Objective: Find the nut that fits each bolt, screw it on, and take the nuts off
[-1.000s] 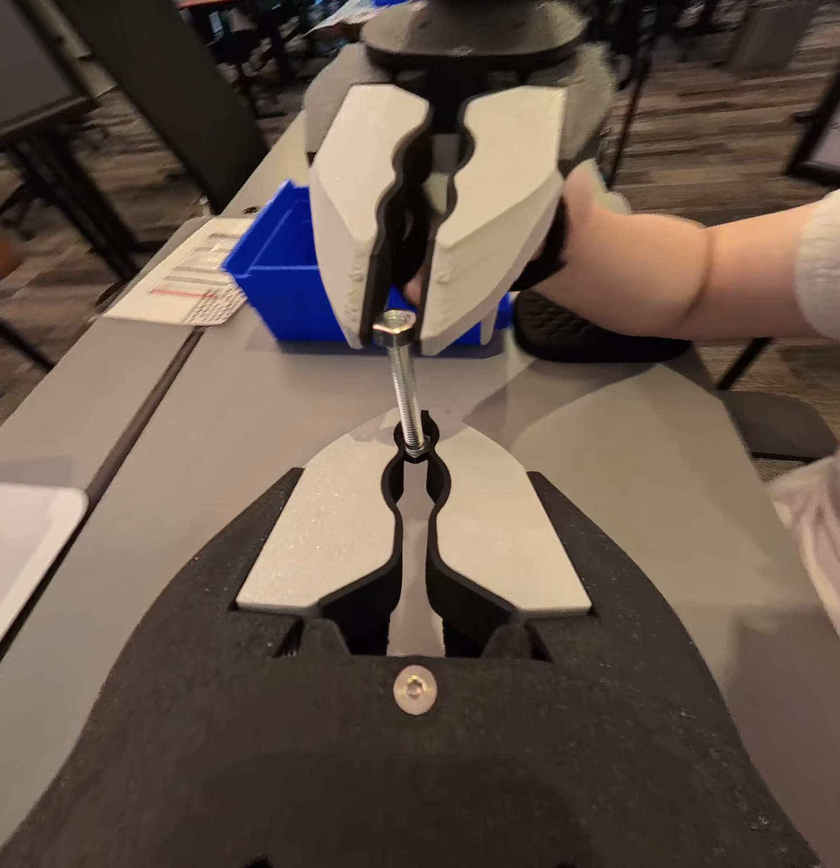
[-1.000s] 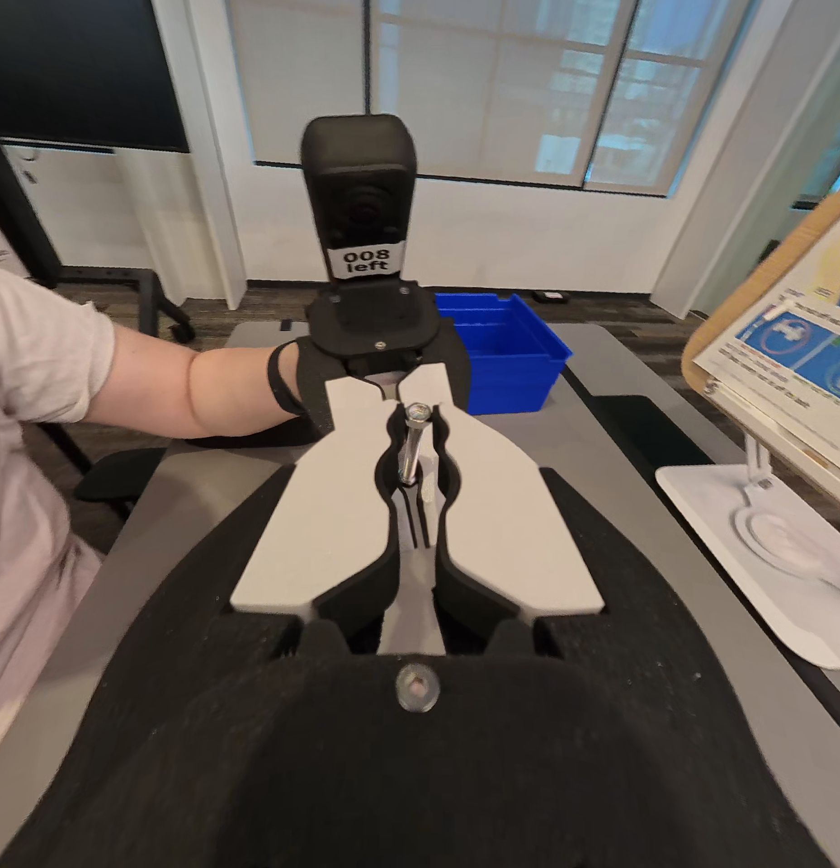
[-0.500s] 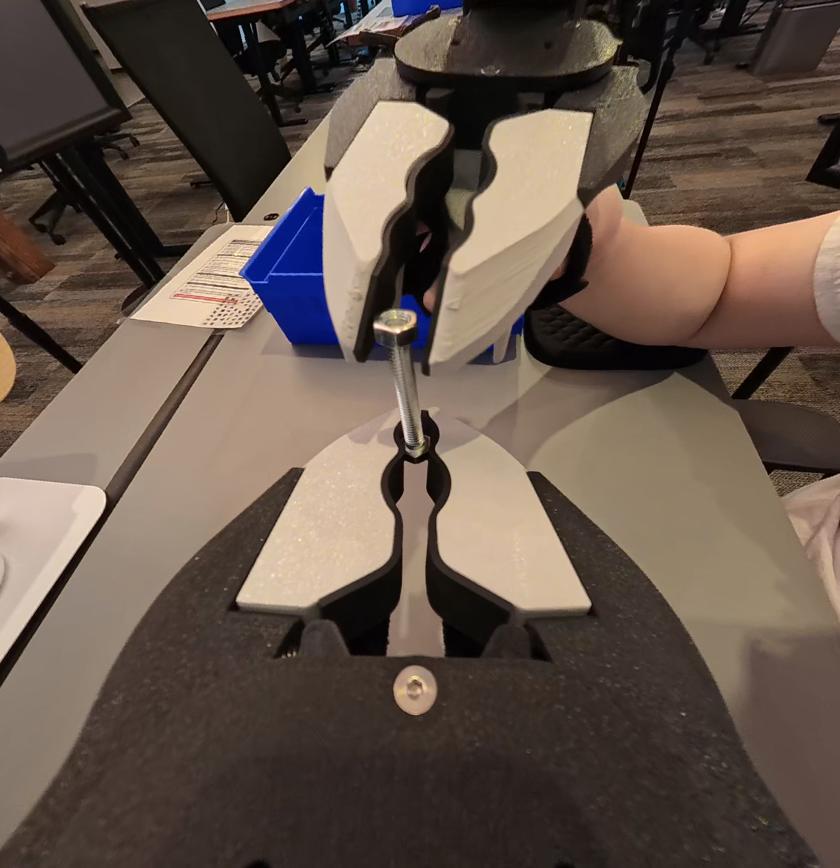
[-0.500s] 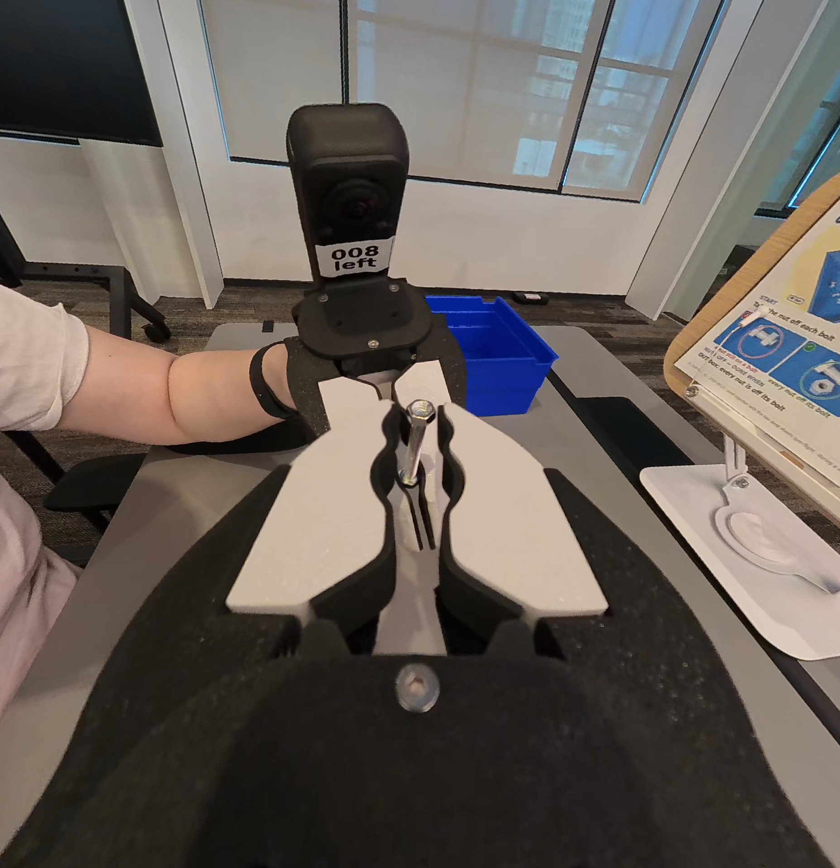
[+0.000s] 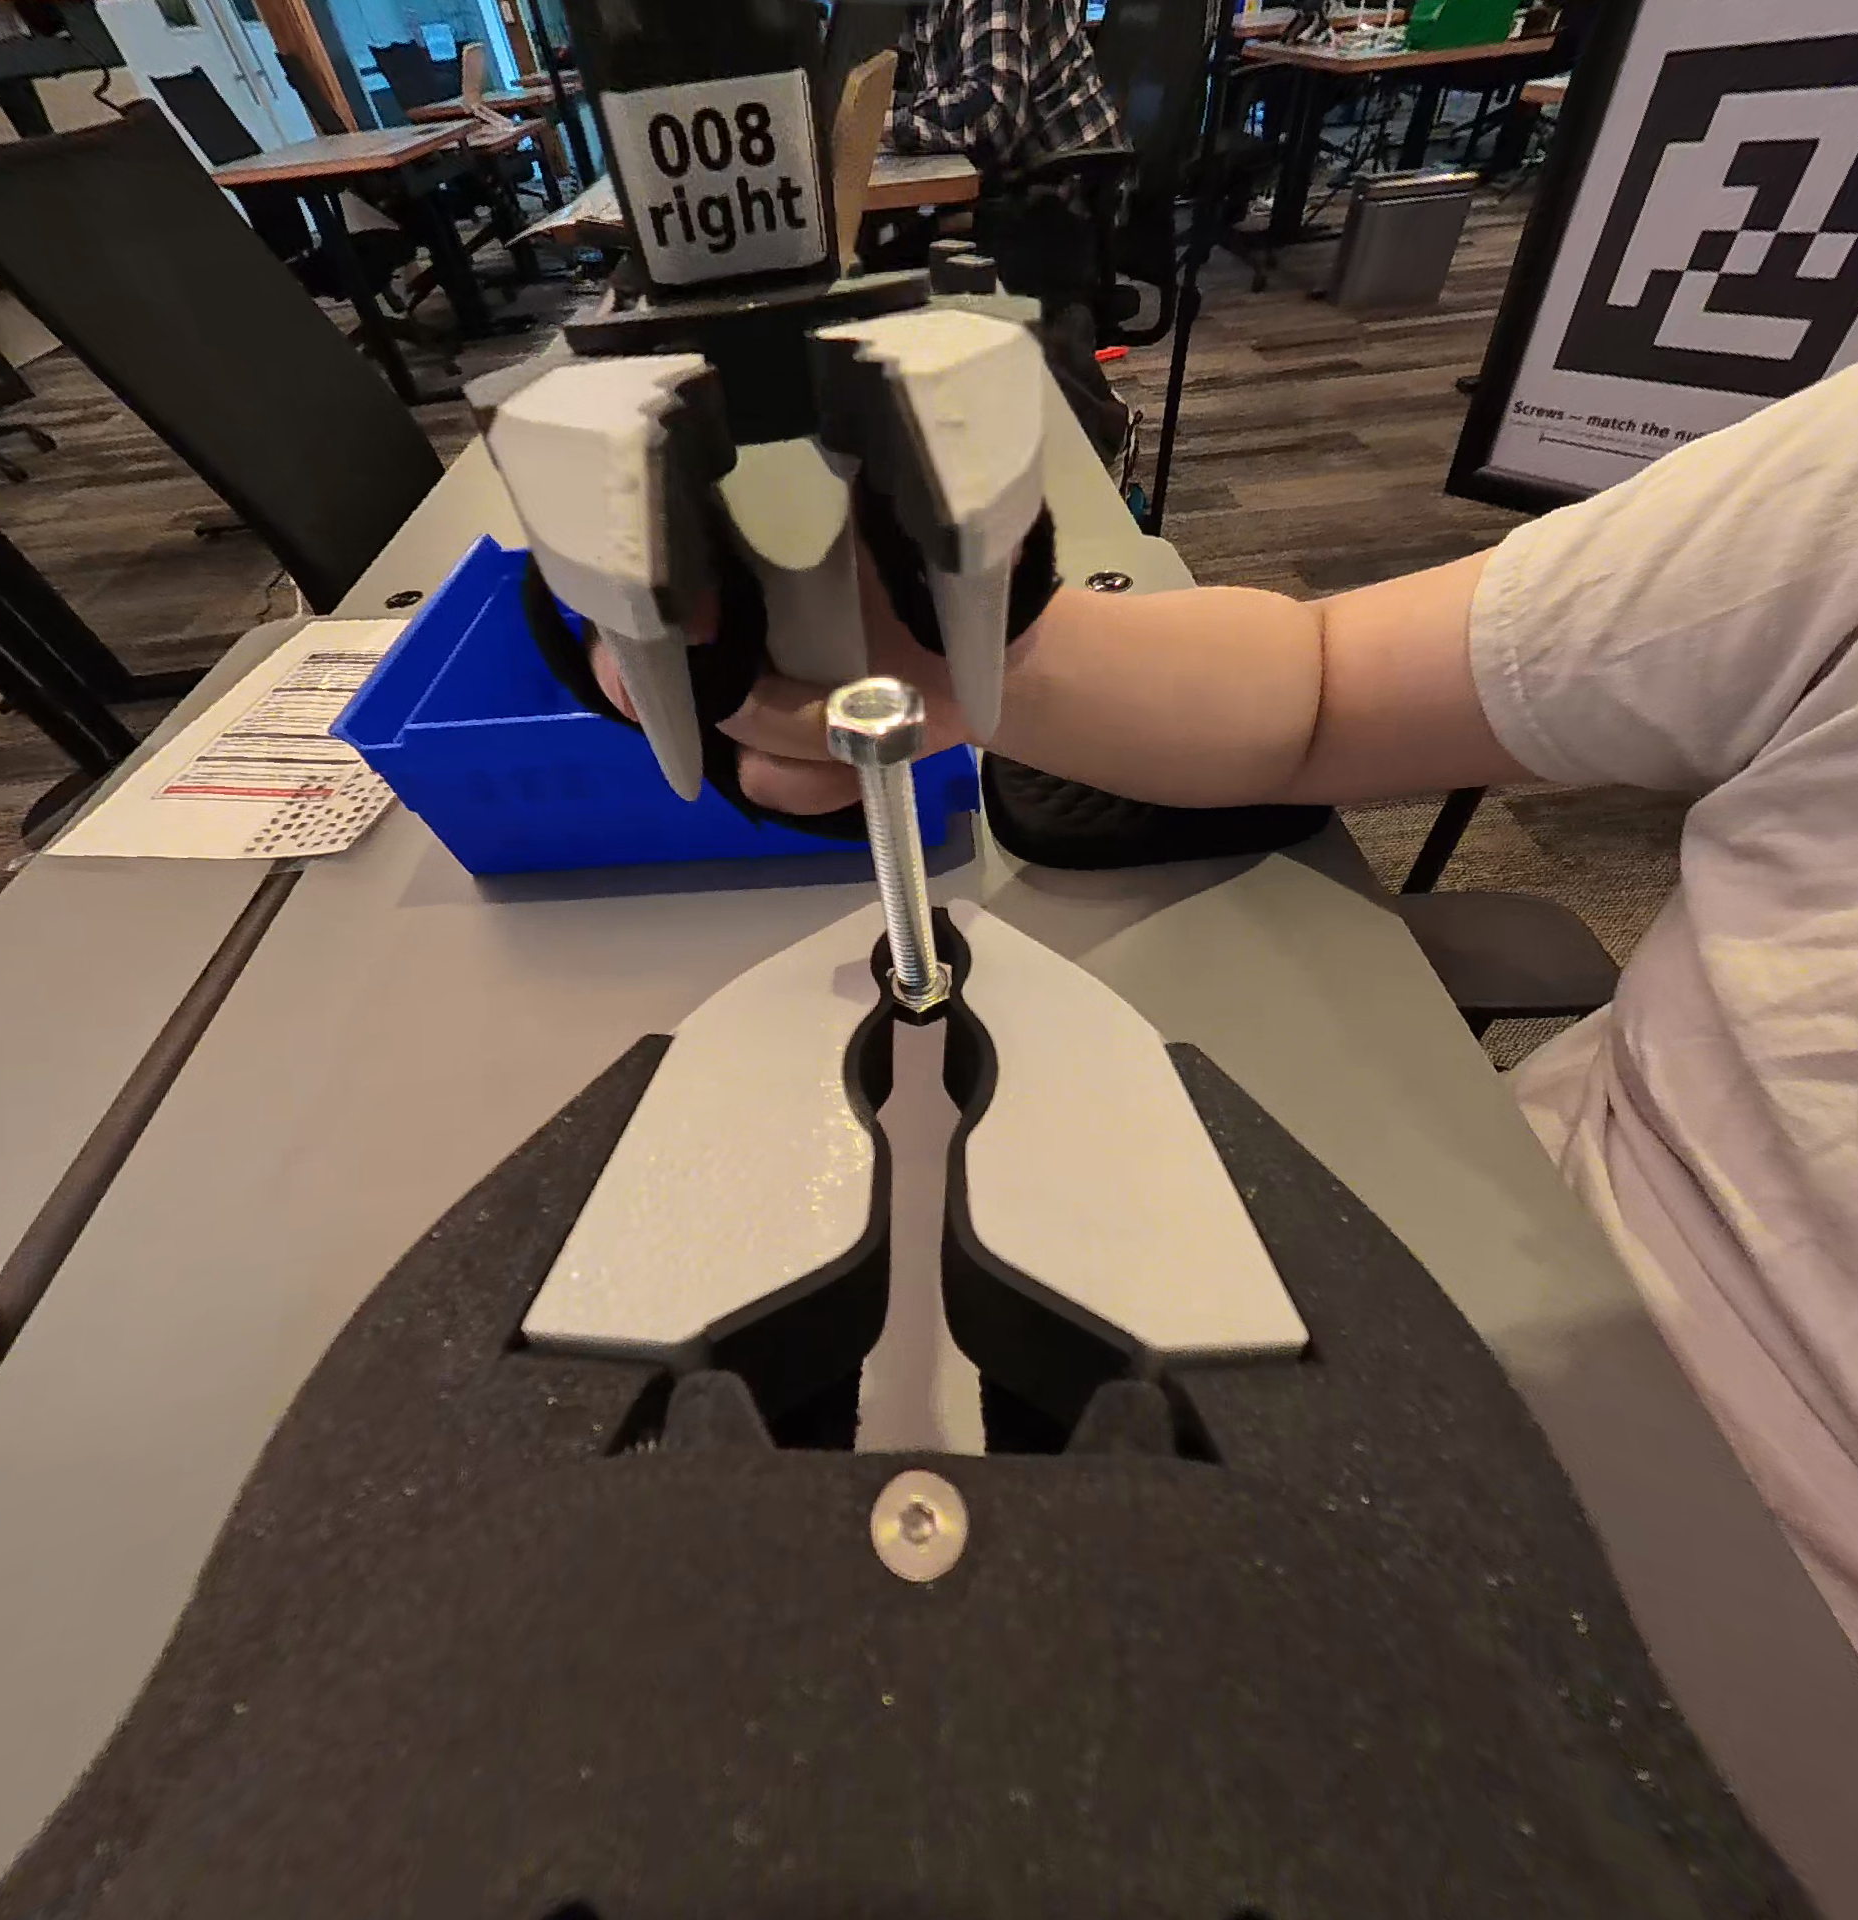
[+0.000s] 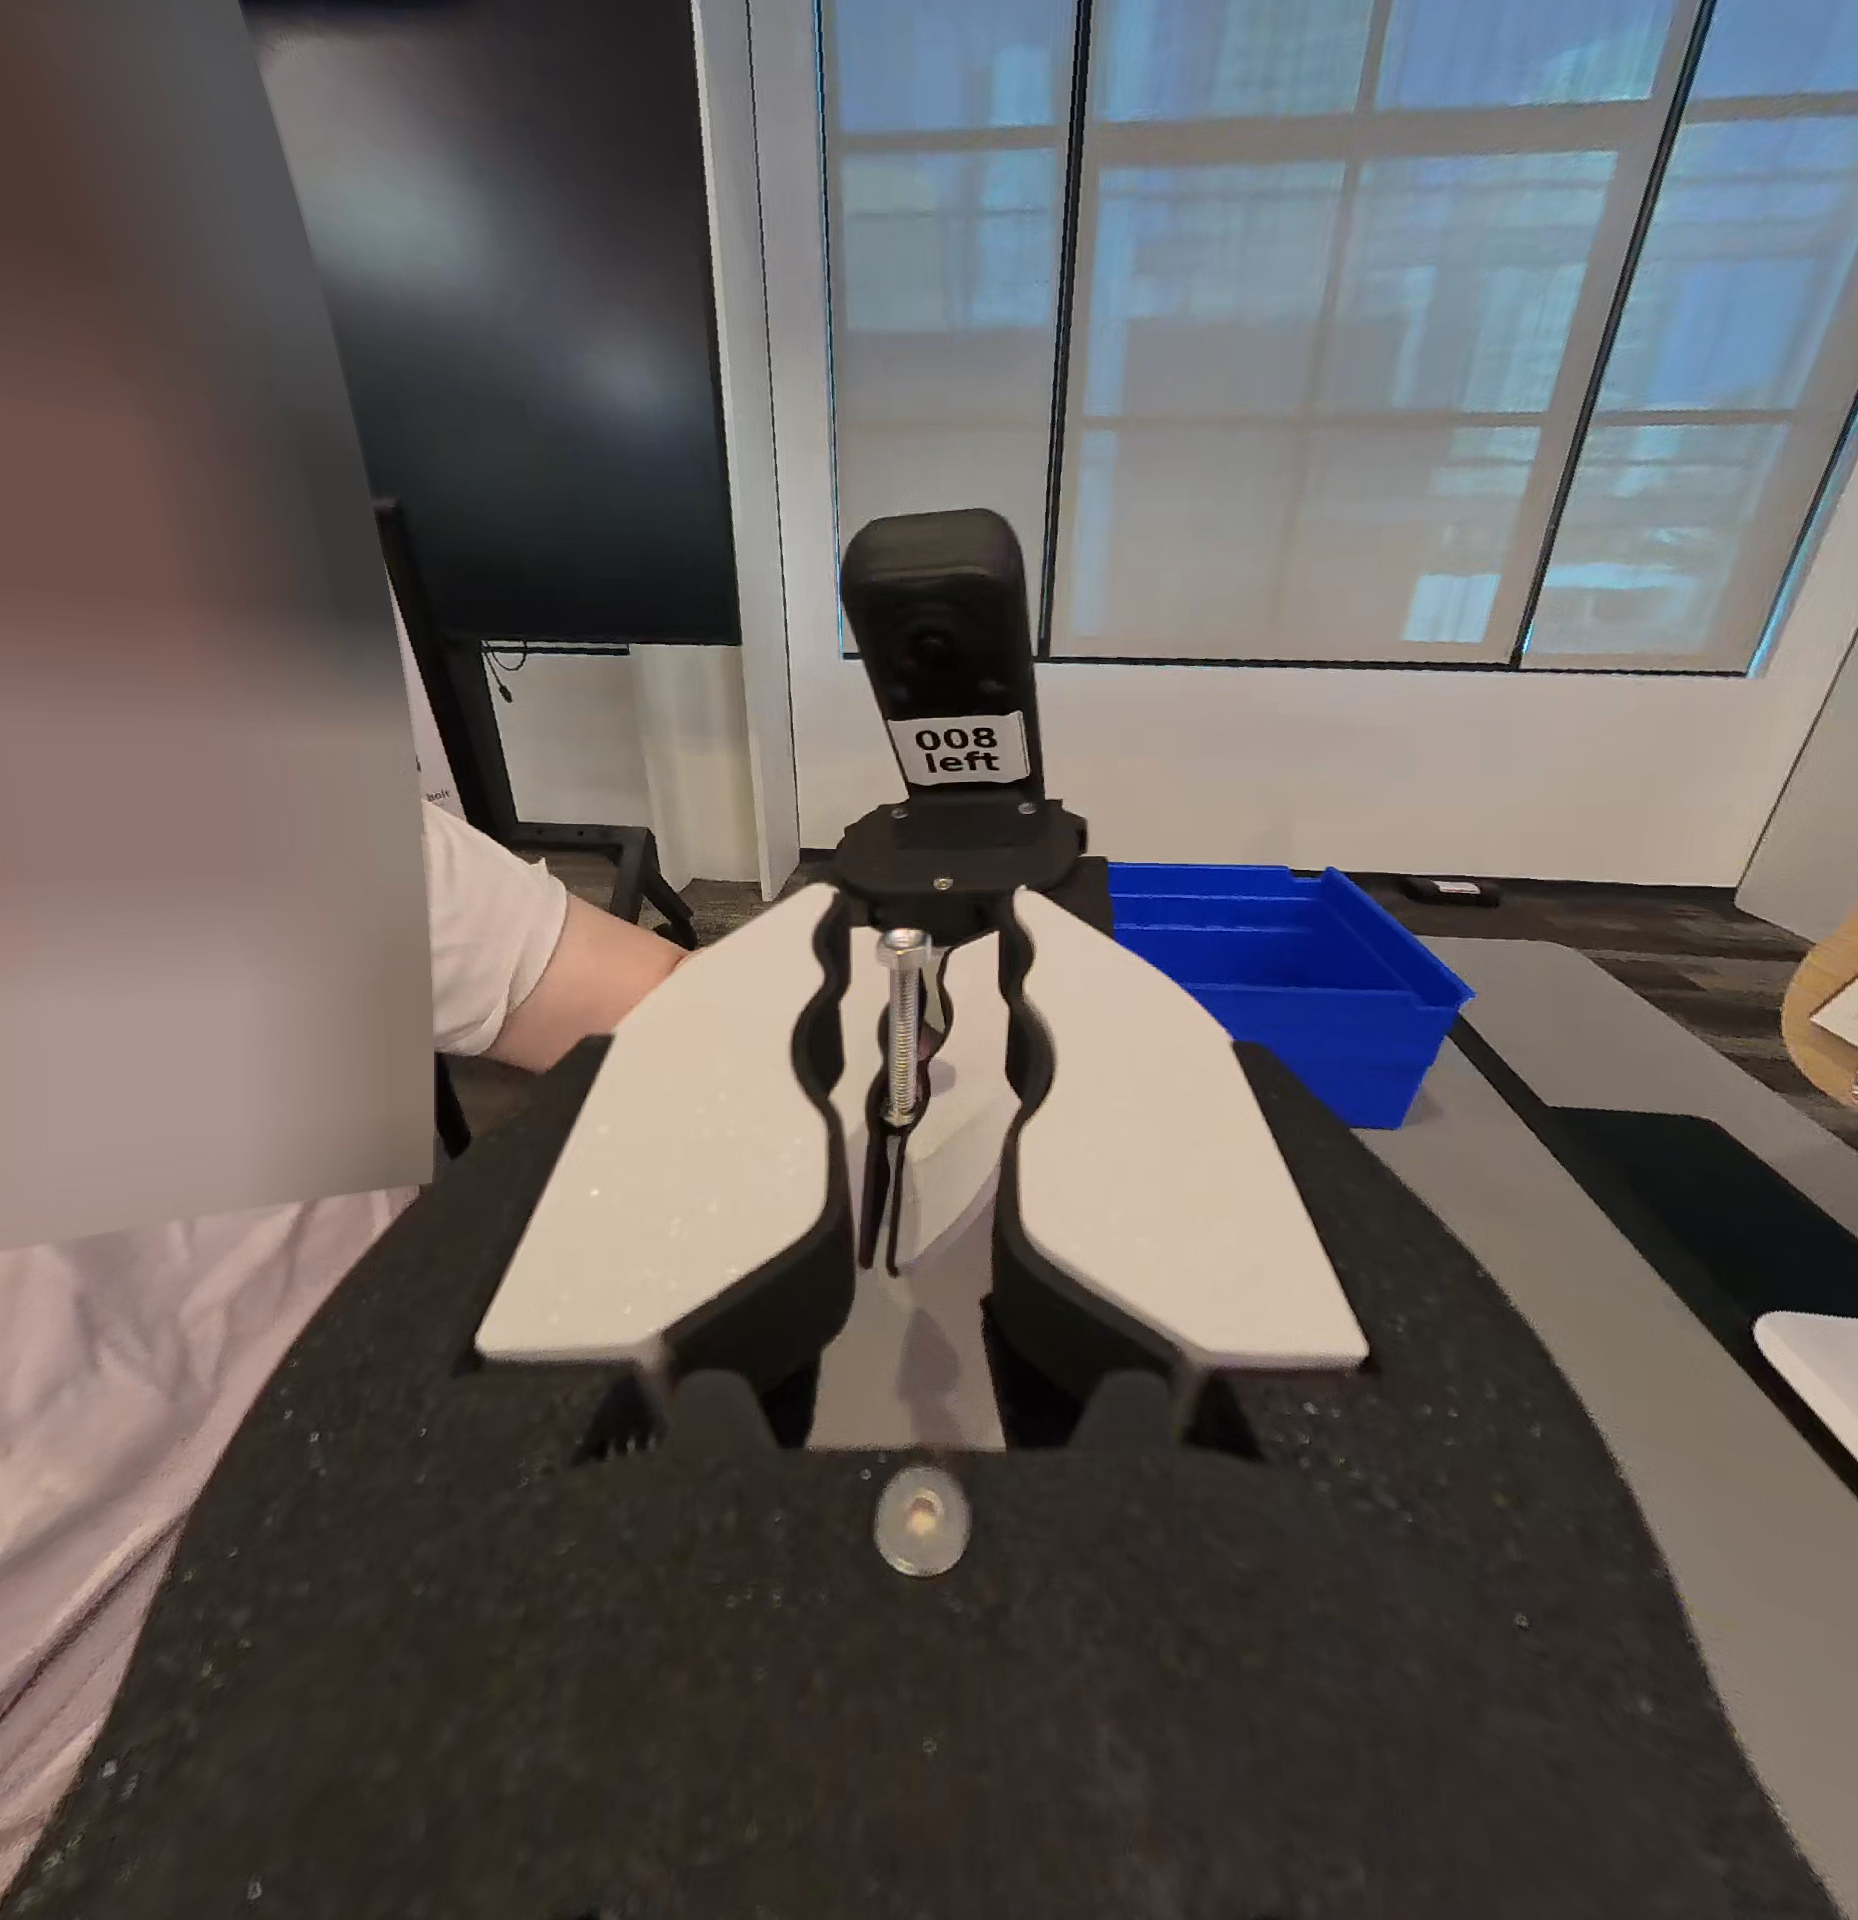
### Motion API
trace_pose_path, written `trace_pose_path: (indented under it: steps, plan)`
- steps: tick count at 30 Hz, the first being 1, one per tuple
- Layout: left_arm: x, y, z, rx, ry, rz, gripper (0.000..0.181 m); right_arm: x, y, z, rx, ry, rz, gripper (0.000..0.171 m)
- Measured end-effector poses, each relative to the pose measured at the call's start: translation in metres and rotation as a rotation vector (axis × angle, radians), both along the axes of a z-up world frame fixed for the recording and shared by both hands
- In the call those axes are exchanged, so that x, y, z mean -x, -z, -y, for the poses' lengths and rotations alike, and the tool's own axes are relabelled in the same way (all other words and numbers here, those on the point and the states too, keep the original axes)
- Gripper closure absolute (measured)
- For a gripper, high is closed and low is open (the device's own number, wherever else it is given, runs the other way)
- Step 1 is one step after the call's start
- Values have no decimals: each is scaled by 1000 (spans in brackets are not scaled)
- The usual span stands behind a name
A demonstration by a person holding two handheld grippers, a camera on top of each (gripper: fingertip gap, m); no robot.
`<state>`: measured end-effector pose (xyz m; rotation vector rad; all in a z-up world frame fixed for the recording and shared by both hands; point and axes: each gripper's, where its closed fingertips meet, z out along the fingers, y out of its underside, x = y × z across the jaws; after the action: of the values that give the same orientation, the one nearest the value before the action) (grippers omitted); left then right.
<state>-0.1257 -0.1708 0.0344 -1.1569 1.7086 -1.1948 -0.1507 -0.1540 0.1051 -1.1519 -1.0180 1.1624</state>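
A silver hex-head bolt (image 5: 892,831) stands upright with its lower end threaded into a small dark nut (image 5: 917,1000). My left gripper (image 5: 920,961) is shut on that nut and holds both above the grey table (image 5: 489,1039). My right gripper (image 5: 821,738) is open, its tips on either side of the bolt head and not touching it. In the right wrist view the bolt (image 6: 899,1029) rises in the wide gap of my right gripper (image 6: 920,899), and my left gripper (image 6: 897,1127) shows edge-on below it.
A blue bin (image 5: 592,800) stands behind the grippers; it also shows in the right wrist view (image 6: 1278,966). A printed sheet (image 5: 270,748) lies left of it. A black pad (image 5: 1143,821) lies under the person's arm (image 5: 1216,707). A white stand base (image 6: 1829,1382) is at the right. Across from one pair of fingers to the other is roughly 7 centimeters.
My right gripper has opened from close around the bolt head and tilted up and back. My left gripper has kept its hold on the nut with the bolt upright.
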Motion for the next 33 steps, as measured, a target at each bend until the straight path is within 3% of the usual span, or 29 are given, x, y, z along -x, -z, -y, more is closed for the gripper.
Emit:
trace_pose_path:
  steps: [19,33]
  plan:
    - [1,-1,25,9,112,0,178,14,11,25,-10,-150,76,160]
    - [-2,-1,-14,-28,-128,-28,178,13,10,-8,-23,162,127,161]
